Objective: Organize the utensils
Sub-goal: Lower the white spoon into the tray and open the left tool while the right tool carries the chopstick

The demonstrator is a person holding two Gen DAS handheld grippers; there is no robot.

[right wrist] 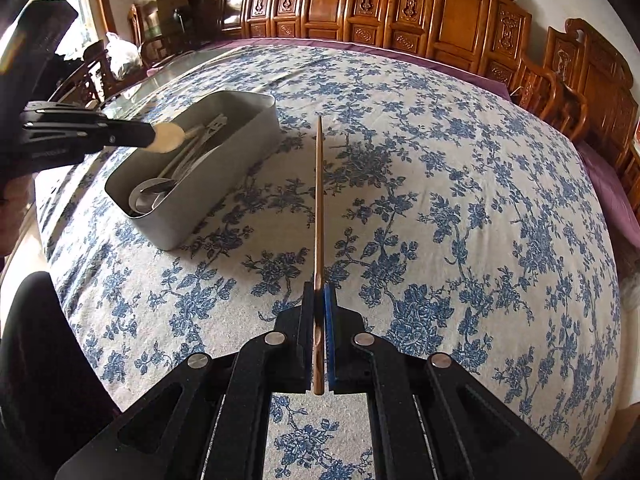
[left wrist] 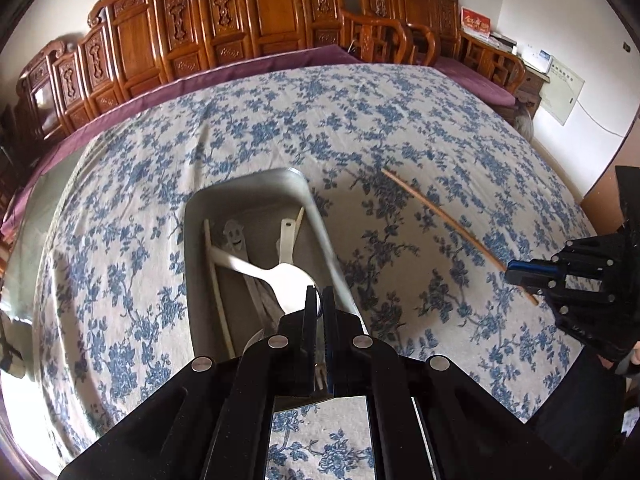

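A long, thin brown wooden chopstick (right wrist: 318,216) is clamped in the right gripper (right wrist: 319,300), held above the blue-flowered white tablecloth (right wrist: 460,184), well right of the grey rectangular metal bin (right wrist: 208,184). The left gripper (left wrist: 319,300) pinches a white plastic spoon (left wrist: 276,276) over that bin, where other utensils lie. Carved wooden chairs (left wrist: 256,12) stand behind.

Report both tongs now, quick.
Left tongs: shut on the white spoon, over the bin.
Right tongs: shut on a wooden chopstick.
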